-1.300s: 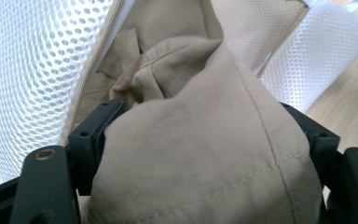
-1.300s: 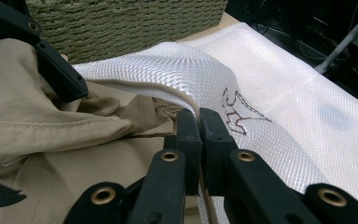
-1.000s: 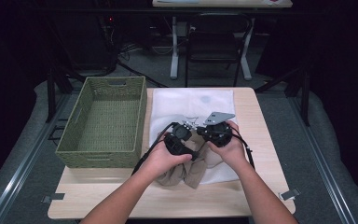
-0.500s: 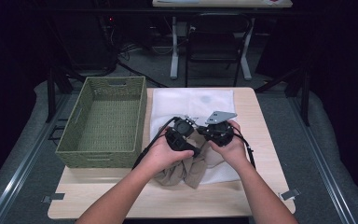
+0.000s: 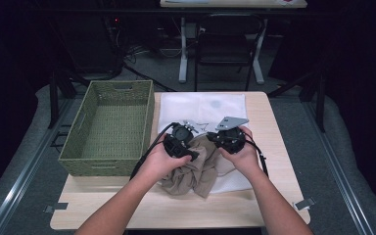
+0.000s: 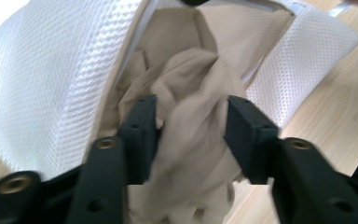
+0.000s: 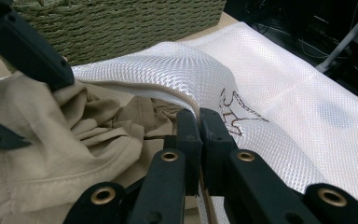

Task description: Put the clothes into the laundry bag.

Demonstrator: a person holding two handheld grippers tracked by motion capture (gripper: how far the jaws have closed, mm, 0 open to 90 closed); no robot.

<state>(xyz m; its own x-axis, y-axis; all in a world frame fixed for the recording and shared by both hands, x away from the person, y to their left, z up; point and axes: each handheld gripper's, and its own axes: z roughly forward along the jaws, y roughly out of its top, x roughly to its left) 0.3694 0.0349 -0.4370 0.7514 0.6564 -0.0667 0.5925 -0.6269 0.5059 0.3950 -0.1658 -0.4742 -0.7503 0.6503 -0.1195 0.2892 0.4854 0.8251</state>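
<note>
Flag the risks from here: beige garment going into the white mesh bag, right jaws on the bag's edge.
1. The left gripper jaws have just been closing around the beige garment; a loose bunch could slip out instead of entering the white mesh bag.
2. The right gripper pinches just a thin strip of the bag's rim; pushing may tug it free and collapse the opening.
</note>
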